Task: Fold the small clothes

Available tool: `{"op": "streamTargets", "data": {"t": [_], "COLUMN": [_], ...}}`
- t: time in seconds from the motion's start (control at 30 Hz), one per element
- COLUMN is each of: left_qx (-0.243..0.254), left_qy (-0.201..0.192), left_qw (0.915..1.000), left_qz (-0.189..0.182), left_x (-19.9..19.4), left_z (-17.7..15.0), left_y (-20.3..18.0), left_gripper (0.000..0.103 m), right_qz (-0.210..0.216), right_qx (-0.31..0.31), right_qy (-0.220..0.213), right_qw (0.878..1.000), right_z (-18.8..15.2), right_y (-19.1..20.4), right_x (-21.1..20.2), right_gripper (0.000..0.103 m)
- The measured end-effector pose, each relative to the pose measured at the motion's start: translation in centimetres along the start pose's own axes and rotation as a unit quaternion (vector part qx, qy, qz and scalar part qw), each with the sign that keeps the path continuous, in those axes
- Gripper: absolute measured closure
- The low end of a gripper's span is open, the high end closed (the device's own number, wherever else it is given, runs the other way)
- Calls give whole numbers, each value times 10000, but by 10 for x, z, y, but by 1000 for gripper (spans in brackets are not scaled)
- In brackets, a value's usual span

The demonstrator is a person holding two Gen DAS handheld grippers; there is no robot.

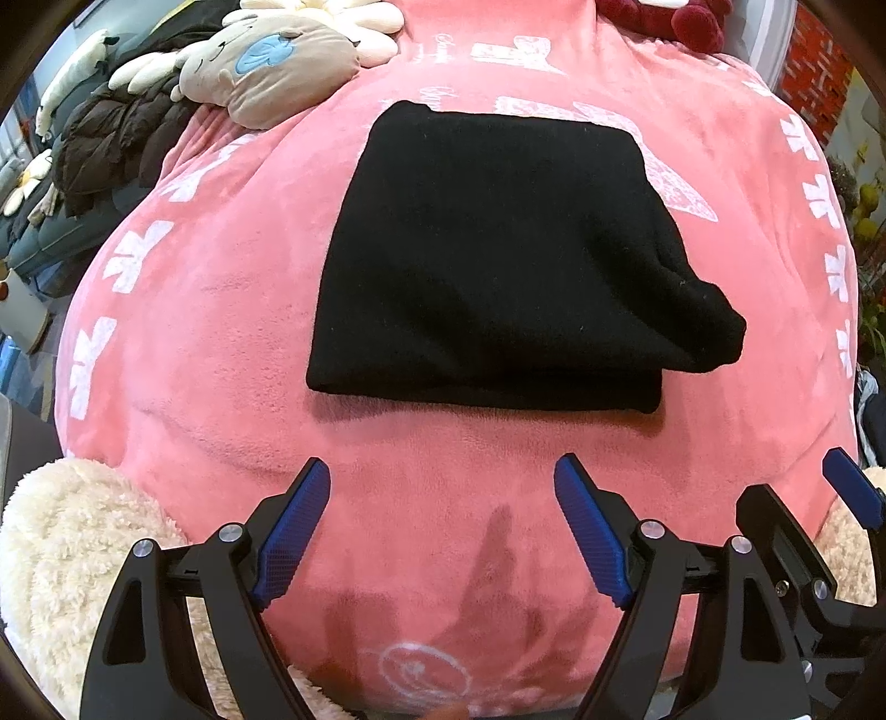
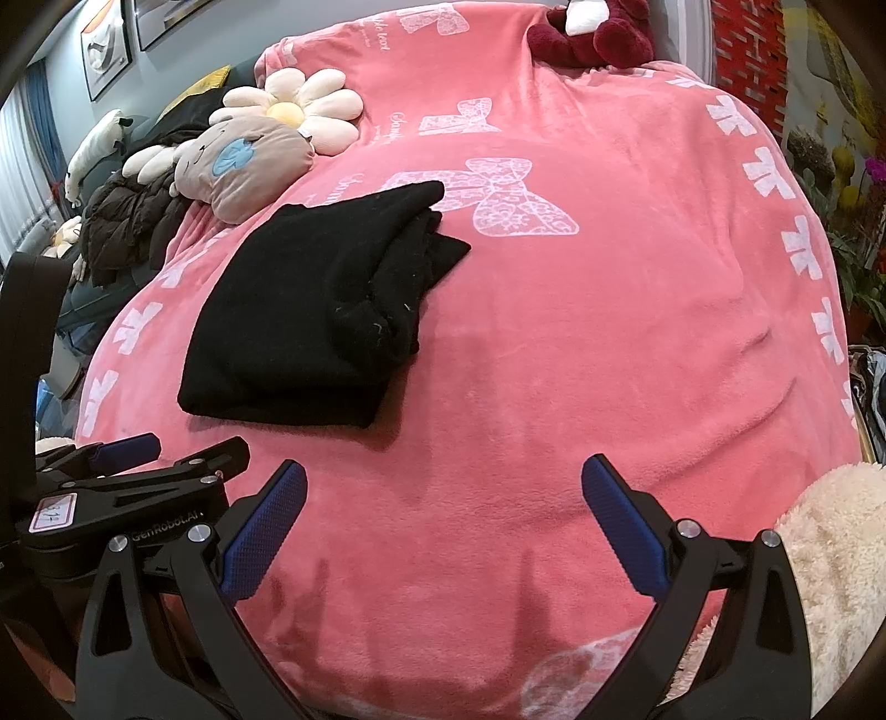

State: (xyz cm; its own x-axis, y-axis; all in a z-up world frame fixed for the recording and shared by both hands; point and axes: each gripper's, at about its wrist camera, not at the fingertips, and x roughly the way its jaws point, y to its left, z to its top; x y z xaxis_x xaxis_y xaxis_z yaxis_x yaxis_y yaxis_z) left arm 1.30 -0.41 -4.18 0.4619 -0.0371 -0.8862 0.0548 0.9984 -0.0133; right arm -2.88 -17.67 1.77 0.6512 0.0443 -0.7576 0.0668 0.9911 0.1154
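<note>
A black garment lies folded into a thick rectangle on the pink blanket, one bunched corner sticking out at its right. In the right wrist view the same black garment sits to the upper left. My left gripper hovers open just short of the garment's near edge, nothing between its blue pads. My right gripper is open too, over bare pink blanket to the right of the garment. Part of the right gripper shows at the left wrist view's right edge, and part of the left gripper at the right wrist view's left edge.
A beige plush toy and a flower cushion lie at the far left of the bed, beside a dark jacket. A dark red plush sits at the head. Cream fleece lies at the near corners.
</note>
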Motion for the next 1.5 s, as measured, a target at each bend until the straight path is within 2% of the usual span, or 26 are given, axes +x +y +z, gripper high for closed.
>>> {"op": "streamTargets", "data": {"t": [1.5], "left_qx": [-26], "left_qy": [79], "left_qw": [9999], "left_qz": [-64], "left_x": [5], "left_z": [-1], "left_y": [-1], "left_gripper": [24], "right_qz": [3], "right_qx": [-12], "right_qy": [1], "right_qw": [10000], "right_z": [0], "right_y": [-1], "right_x": [1], "right_gripper": [6]}}
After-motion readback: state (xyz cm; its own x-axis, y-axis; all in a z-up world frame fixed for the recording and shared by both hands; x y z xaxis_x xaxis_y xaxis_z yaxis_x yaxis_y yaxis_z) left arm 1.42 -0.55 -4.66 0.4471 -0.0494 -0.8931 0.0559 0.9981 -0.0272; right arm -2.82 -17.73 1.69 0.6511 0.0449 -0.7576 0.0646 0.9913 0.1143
